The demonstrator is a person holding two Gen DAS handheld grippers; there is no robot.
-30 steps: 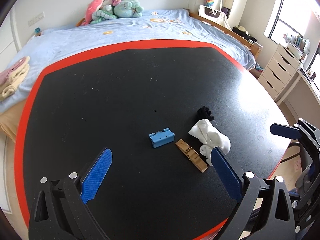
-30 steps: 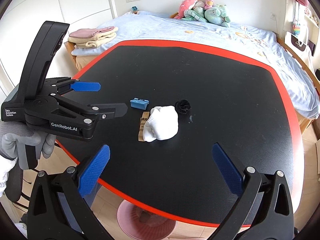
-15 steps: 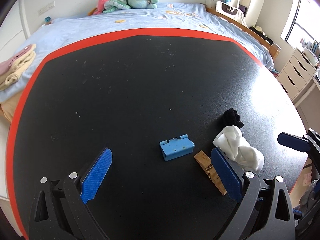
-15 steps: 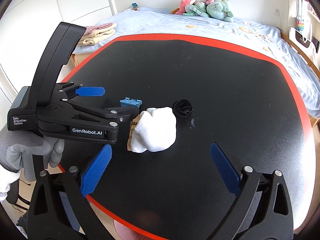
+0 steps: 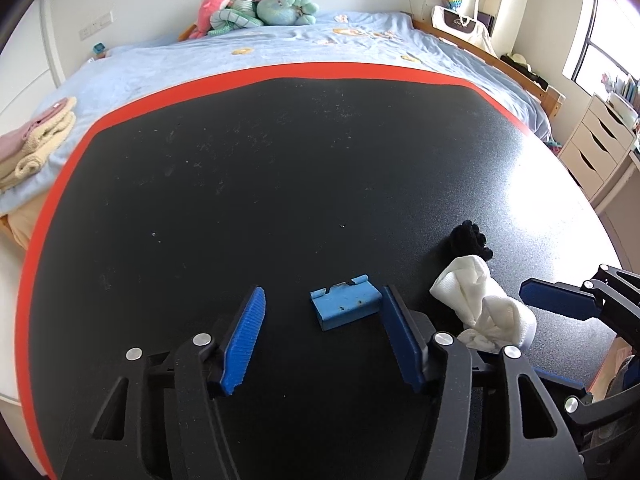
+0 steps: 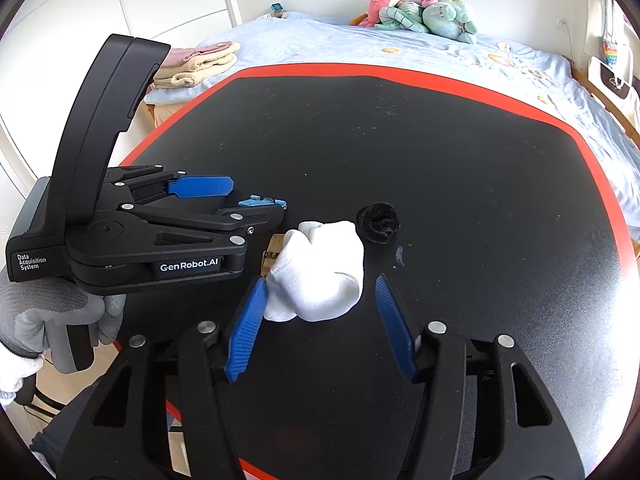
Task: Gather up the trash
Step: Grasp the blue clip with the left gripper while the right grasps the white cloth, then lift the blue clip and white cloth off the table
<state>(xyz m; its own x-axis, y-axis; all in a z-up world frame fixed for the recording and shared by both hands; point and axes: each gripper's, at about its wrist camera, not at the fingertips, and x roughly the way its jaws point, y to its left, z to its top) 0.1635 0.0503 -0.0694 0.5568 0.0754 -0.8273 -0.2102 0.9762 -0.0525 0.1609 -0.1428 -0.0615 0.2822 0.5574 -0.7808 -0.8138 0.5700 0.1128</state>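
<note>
The blue clip (image 5: 345, 306) is a small flat block with two raised tabs on its far edge and a few dark specks on top. It lies on the counter (image 5: 280, 160) between the fingers of the left tongs (image 5: 322, 344), nearer the right finger, which it just about touches; these tongs stand open around it.

Just right of the left tongs lies the white sock (image 5: 482, 310), a crumpled, knotted bundle of ribbed cloth. In the right wrist view the sock (image 6: 320, 272) sits between the fingers of the right tongs (image 6: 318, 326), against the left pad, with a gap to the right one; these tongs are open too. A tan peg (image 6: 272, 254) peeks out between the sock and the left tongs, mostly hidden. Beyond the sock, close to it, is a black fuzzy lump (image 6: 379, 222).

The four things cluster near the counter's near edge, by its red border (image 5: 44, 216). Ahead of both tongs the black surface runs bare to the far red band, and past that is the bed (image 5: 280, 52), with soft toys (image 5: 260, 8) at its head and folded towels (image 5: 32, 140) on its left corner.
</note>
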